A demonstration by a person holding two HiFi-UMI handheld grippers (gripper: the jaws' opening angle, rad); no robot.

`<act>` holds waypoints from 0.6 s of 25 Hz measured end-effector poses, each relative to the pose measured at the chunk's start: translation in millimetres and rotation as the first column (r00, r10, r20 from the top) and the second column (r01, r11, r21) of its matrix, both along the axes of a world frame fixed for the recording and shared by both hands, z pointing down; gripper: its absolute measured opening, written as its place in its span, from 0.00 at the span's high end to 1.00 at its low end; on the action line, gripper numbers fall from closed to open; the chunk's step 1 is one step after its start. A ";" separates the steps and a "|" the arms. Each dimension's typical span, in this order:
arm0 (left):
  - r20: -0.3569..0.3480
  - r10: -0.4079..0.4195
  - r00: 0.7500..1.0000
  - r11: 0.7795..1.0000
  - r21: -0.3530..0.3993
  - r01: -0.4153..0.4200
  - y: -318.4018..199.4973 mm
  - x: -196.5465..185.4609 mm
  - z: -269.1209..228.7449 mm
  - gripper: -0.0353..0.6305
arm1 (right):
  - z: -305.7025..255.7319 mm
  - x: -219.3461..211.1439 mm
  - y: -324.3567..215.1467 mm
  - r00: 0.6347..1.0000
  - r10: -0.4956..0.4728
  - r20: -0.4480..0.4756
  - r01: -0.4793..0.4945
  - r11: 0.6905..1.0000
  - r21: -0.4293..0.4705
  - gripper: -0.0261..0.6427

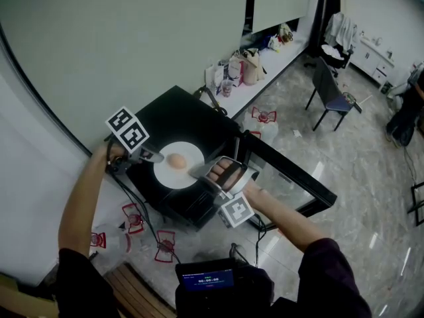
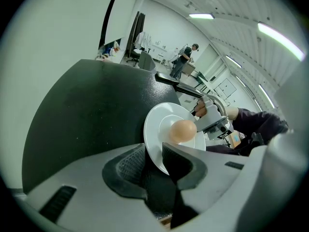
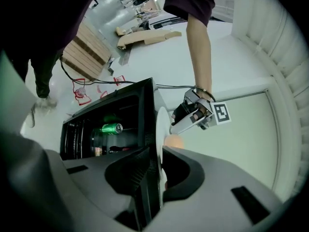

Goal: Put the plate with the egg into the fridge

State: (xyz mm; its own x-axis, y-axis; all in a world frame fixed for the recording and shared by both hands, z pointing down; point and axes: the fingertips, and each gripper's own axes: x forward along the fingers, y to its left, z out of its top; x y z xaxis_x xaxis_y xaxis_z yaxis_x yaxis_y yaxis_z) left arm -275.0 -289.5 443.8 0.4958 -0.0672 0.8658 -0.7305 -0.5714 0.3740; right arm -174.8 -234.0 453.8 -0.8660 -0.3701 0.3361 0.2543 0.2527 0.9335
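Note:
A white plate (image 1: 173, 177) with a tan egg (image 1: 176, 161) lies on top of the black mini fridge (image 1: 182, 118). My left gripper (image 1: 158, 158) holds the plate's left rim, its jaws shut on the edge (image 2: 153, 161). In the left gripper view the egg (image 2: 182, 131) rests at the middle of the plate (image 2: 159, 127). My right gripper (image 1: 199, 173) is at the opposite rim, and its jaws pinch the plate (image 3: 159, 129) edge-on (image 3: 158, 170). The egg (image 3: 175, 141) peeks out behind that rim. The fridge door (image 1: 291, 177) stands open to the right.
A green can (image 3: 112, 128) lies on a shelf inside the fridge. Water bottles with red labels (image 1: 132, 217) stand on the floor beside it. A wooden pallet (image 1: 136, 293) is near my feet; a chair (image 1: 331, 95) and bags (image 1: 242, 65) are farther off.

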 end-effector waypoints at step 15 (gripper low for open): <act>-0.003 -0.050 0.999 0.957 0.286 0.048 11.6 -14.9 -29.7 0.80 | -5.8 12.8 11.7 1.000 0.006 0.029 -0.009 0.993 0.117 0.94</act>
State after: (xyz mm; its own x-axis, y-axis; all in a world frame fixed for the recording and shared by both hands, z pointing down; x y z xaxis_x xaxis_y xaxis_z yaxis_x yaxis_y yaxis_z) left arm -289.9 -277.9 414.1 0.4818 -0.3360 0.8093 -0.7616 -0.6174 0.1971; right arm -161.9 -222.4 448.0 -0.8718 -0.4120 0.2649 0.2254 0.1428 0.9637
